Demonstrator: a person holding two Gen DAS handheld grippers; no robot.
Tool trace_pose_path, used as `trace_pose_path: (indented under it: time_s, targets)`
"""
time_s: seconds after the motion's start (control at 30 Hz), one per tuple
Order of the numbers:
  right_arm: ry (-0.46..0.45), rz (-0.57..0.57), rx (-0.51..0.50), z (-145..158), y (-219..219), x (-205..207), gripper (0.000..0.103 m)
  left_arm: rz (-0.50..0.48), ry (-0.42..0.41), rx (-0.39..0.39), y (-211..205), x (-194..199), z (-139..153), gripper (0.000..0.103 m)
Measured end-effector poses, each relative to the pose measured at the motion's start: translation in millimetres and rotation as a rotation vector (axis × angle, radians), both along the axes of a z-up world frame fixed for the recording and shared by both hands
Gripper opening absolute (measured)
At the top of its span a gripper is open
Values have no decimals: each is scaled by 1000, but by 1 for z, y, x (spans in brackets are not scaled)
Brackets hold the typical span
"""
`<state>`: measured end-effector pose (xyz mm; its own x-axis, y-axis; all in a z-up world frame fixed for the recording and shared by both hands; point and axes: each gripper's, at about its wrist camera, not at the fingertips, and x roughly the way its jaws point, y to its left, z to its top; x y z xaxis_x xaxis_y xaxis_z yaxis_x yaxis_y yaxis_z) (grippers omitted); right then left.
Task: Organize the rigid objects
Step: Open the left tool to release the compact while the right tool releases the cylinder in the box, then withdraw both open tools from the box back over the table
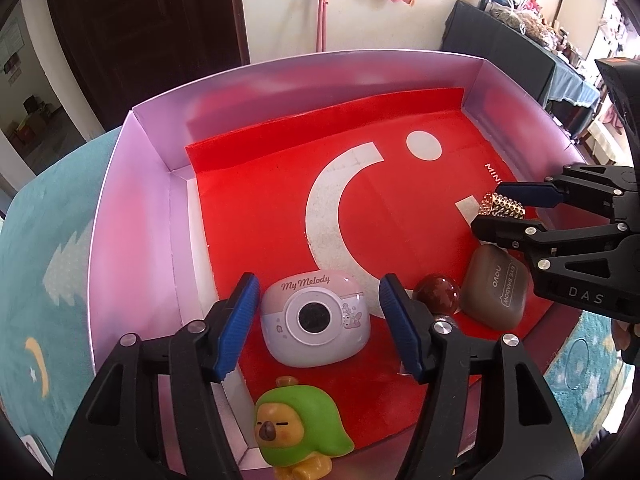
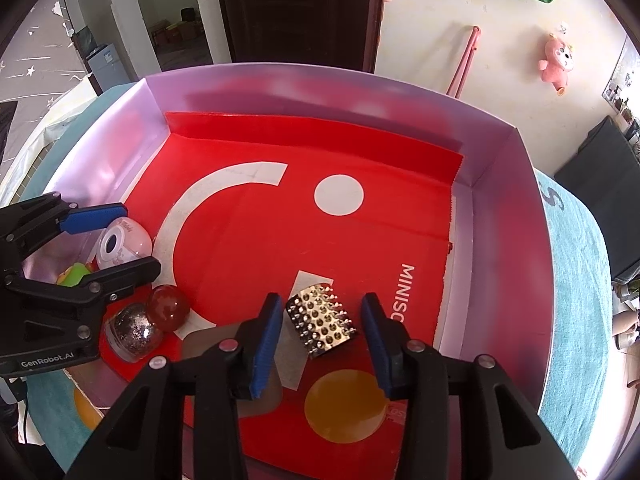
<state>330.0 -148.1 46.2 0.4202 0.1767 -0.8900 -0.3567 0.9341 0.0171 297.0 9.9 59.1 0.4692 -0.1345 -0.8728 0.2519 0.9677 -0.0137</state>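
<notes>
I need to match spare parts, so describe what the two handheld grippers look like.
Both the left gripper and the right gripper have matte black angular linkage frames with silver round rivets and ribbed blue pads on their fingers. One body reads "GenRobot.AI", the other shows "DAS". No sleeves or cables are clearly visible.

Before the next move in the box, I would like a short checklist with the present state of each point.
1. Left gripper jaws clear of the toy camera: ok, gaps on both sides.
2. Right gripper jaws clear of the studded gold piece: ok, not pressing it.
3. Studded gold piece resting on the red liner: cannot tell, it may still be lifted.
4. Toy camera lying flat inside the pink box: ok.
5. Green figure out of the left jaws' way: ok, it stands nearer than the pads.
6. Red ball apart from the brown case: not ok, they look touching.
</notes>
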Motion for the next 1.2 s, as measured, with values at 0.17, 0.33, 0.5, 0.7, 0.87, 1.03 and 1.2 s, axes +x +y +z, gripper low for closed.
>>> trace_pose_path:
  time_s: [0.17,0.33,0.5,0.7,0.87,1.03,1.2]
  targets:
    - [-2,-4,3,2,-1,-1,46,1,-6,-5,-1,-1,2,61]
    - [-1,-3,2,2,-1,-2,48,5,-14,-8,-1,-3,3,64]
    - [-1,0,4,3,-1,-4,48,9,-25,-13,-1,-3,7,65]
    - [-4,1,6,6,-3,-5,48,13,-43,-18,1,-6,11,67]
    - [-10,-1,12,11,-3,-8,48,17,-64,-28,3,-10,17,68]
    - [-33,-7,26,24,-7,-16,50,29,-103,-44,4,-20,29,74]
    - [-77,-12,41,45,-11,-29,55,38,-152,-71,7,-37,47,77]
